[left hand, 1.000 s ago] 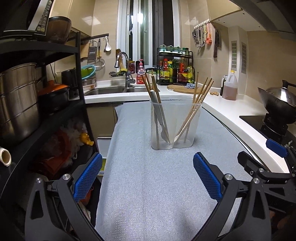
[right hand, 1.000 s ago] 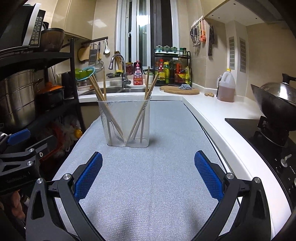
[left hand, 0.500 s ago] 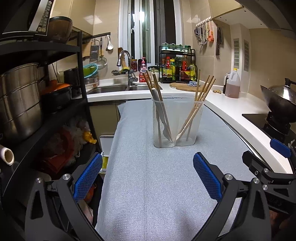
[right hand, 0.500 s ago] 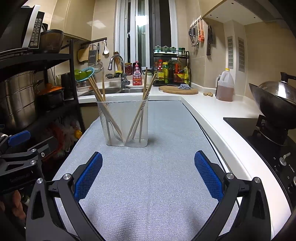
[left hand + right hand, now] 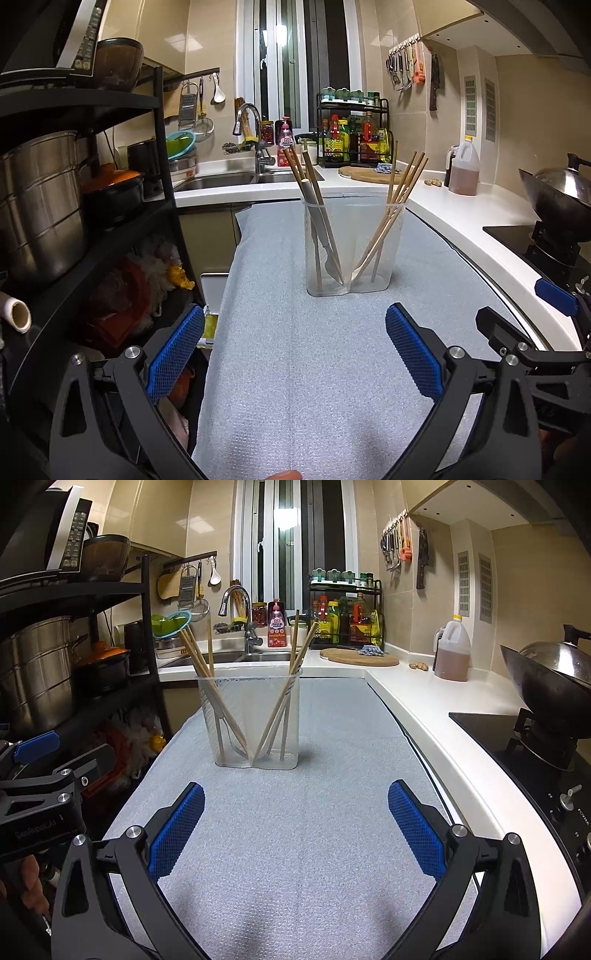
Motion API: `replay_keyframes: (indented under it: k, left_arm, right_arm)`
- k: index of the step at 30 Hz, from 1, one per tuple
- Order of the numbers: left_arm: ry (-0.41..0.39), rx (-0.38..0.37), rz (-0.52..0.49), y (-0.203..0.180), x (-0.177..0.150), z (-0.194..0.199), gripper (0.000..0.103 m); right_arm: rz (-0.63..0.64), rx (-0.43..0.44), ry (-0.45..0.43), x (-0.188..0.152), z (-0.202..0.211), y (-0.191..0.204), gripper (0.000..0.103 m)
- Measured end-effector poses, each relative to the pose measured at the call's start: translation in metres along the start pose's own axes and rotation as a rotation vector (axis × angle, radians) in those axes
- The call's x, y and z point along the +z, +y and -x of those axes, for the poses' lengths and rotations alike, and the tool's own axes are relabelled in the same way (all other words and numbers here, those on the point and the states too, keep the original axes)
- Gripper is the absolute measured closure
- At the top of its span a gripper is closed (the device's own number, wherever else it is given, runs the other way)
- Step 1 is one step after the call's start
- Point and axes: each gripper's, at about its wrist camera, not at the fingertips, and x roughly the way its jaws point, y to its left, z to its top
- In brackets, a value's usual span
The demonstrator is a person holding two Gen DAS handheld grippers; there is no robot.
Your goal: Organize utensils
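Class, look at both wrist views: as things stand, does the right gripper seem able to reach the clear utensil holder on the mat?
Probably yes. The right gripper is open and empty, and only bare grey mat lies between it and the utensil holder. The left gripper sits off to the side.

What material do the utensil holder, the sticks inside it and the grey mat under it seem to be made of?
Utensil holder: probably clear, slightly frosted plastic, since the contents show through its walls.
Chopsticks: likely bamboo or wood, given their pale tan, matte look.
Grey mat: seemingly soft foam or textured plastic sheet; it has a fine dimpled pattern and a faint sheen. The exact material is unclear.
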Motion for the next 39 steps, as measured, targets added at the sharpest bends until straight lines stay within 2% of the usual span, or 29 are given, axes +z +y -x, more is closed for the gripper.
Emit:
replay_keyframes:
  k: [32,39]
  left_arm:
    - [-0.008,0.003,-0.001,-0.0035,0.0018,0.005,0.008]
    - [-0.027,0.031,0.009,-0.0029,0.0015,0.0078,0.008]
  right_arm:
    - [0.001,0.003,0.0,-0.0003,0.0003,0.0011,0.005]
    - [0.003,0.006,0.003,-0.0013,0.0,0.0035,0.005]
